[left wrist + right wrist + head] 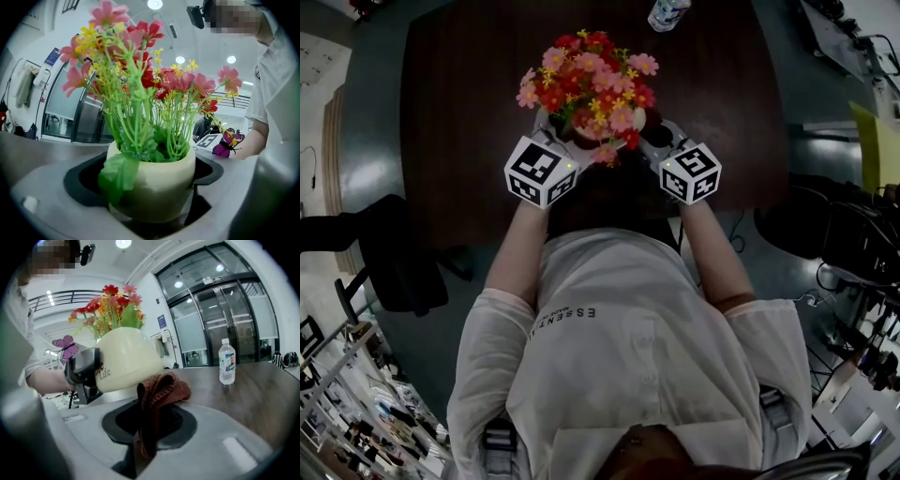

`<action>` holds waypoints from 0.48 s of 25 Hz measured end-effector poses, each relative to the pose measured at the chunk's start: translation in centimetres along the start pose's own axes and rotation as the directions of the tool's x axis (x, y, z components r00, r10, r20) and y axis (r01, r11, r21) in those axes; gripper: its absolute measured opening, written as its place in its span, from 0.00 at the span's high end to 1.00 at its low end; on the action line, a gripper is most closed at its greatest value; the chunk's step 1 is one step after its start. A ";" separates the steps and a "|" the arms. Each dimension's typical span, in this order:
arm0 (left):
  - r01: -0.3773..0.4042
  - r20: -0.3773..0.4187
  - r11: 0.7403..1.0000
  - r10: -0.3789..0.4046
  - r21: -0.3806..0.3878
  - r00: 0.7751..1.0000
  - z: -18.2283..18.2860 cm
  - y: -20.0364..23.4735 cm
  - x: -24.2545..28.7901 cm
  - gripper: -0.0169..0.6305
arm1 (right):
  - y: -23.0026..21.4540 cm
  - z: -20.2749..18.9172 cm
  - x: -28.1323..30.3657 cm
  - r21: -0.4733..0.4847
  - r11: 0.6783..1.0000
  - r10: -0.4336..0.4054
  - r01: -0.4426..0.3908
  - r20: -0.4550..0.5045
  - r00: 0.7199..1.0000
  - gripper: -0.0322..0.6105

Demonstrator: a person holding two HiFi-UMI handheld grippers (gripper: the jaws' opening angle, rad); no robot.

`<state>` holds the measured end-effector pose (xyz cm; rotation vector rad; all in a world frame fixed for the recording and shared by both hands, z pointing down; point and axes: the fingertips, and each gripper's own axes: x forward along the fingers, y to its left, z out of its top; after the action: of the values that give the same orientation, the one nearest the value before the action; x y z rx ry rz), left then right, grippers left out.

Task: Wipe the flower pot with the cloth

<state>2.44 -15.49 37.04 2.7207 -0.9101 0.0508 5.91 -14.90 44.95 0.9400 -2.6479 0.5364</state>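
A cream flower pot (638, 119) filled with red, pink and yellow artificial flowers (589, 80) is at the near edge of the dark wooden table (459, 112). My left gripper (555, 136) is shut on the pot (157, 185), its jaws pressed against the pot's sides. My right gripper (664, 139) is shut on a brown knitted cloth (161, 392). The cloth's bunched top lies against the lower side of the pot (124, 357). In the right gripper view my left gripper (84, 373) clamps the pot from the far side. The pot's base is hidden.
A clear water bottle (227, 362) stands upright farther back on the table, at the far edge (667, 13) in the head view. A dark chair (394, 258) is off the table's left. A purple butterfly ornament (227, 143) sticks out beside the flowers.
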 end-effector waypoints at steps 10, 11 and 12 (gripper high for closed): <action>0.031 0.040 0.997 -0.028 -0.064 0.999 0.8 -0.6 0.4 0.10 | 4.9 1.2 2.4 -0.073 0.983 0.173 -0.169 0.047 0.984 0.87; 0.033 0.048 0.997 -0.029 -0.071 0.998 0.9 -0.7 0.4 0.10 | 5.9 0.9 2.5 -0.080 0.976 0.207 -0.203 0.037 0.978 0.87; 0.033 0.052 0.997 -0.029 -0.075 0.998 1.0 -0.6 0.4 0.10 | 6.8 0.6 2.6 -0.086 0.968 0.238 -0.234 0.027 0.971 0.87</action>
<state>3.09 -15.50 36.00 2.6758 -0.8656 -0.0588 -0.49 -11.68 43.66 0.6202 -2.8107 0.4606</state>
